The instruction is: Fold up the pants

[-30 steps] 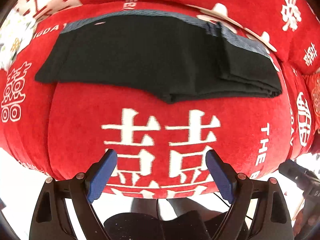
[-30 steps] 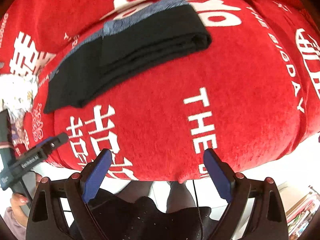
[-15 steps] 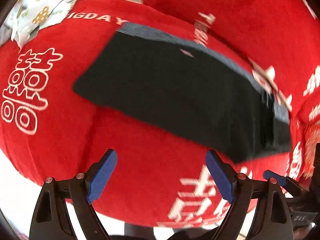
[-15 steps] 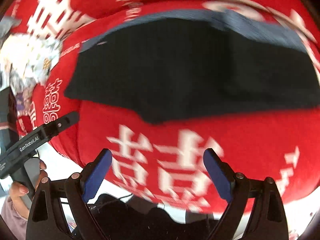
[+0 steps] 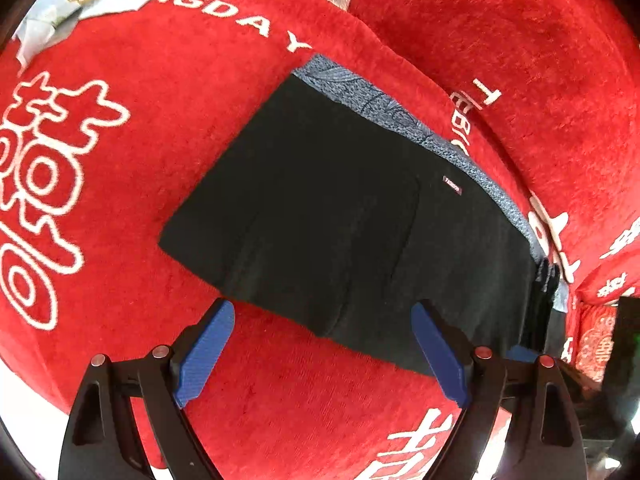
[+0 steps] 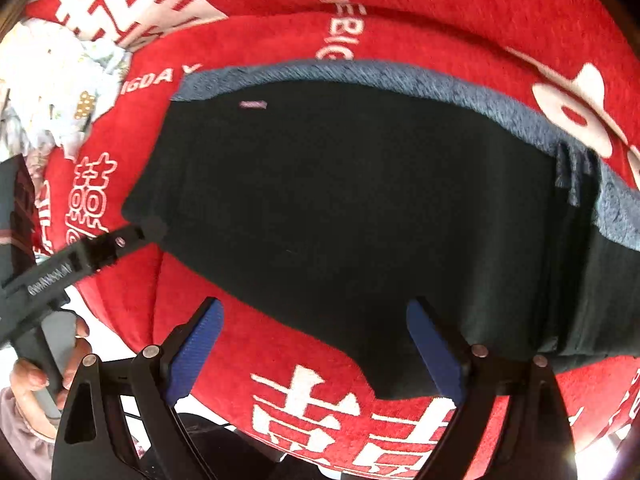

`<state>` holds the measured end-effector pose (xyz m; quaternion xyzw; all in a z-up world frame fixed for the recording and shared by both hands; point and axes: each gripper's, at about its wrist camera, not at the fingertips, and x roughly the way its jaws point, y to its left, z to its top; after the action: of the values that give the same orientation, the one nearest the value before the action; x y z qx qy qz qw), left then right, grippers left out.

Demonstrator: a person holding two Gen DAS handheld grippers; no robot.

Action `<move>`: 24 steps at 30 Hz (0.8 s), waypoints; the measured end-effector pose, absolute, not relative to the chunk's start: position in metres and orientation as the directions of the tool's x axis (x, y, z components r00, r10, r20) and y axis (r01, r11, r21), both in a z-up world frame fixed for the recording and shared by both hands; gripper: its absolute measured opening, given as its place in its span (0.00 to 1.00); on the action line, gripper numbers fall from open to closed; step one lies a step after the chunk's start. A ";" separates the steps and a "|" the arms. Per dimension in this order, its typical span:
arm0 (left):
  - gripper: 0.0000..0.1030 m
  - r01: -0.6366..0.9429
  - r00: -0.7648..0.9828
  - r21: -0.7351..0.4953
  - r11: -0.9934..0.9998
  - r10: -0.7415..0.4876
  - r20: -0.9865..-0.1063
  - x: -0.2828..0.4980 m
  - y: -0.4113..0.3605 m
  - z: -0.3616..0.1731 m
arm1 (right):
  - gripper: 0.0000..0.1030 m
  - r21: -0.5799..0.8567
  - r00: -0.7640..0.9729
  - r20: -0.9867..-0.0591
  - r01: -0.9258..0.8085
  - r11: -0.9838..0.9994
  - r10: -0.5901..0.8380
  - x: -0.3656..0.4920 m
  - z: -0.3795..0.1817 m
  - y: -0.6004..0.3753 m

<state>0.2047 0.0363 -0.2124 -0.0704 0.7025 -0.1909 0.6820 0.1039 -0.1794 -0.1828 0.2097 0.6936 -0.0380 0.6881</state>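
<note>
So, as I read it, the folding is well along: the black knit pants with the blue-grey waistband (image 5: 352, 216) lie flat on the red plush blanket with white lettering (image 5: 132, 184), already doubled into a compact oblong, with stacked layers showing at the three o'clock end in both wrist views. What remains, I judge, is one more fold to bring that long oblong down to a tidy packet, or simply a final smoothing; I cannot tell from here which is intended. My left claw (image 5: 320, 354) stands wide open with nothing between its blue pads, hanging over the near edge of the pants at six o'clock; whether the tips brush the cloth I cannot say. My right claw (image 6: 316, 350) is likewise spread wide and empty, poised over the near edge of the same garment, its right finger in front of the black fabric and its left over bare blanket. In the right wrist view the left claw's black frame reaches in from nine o'clock toward the pants' left corner, gripped by the person's hand (image 6: 38, 376) at eight o'clock. A pale patterned cloth (image 6: 60, 80) lies beyond the blanket at ten o'clock.
</note>
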 end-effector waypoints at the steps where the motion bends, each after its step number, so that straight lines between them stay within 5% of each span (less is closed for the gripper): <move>1: 0.88 0.161 -0.066 -0.376 0.913 -0.370 -0.927 0.206 0.035 -0.214 | 0.92 0.235 0.027 -0.970 0.348 0.907 0.241 0.102 -0.186 -0.180; 24: 0.88 -0.019 -0.093 -0.598 0.801 -0.597 -0.797 0.212 0.048 -0.241 | 0.92 0.219 -0.022 -0.970 0.355 0.909 0.242 0.096 -0.216 -0.181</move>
<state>0.2117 0.0480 -0.2413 -0.2187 0.7035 -0.2269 0.6370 0.0963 -0.1814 -0.2161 0.2090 0.7135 -0.0422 0.6674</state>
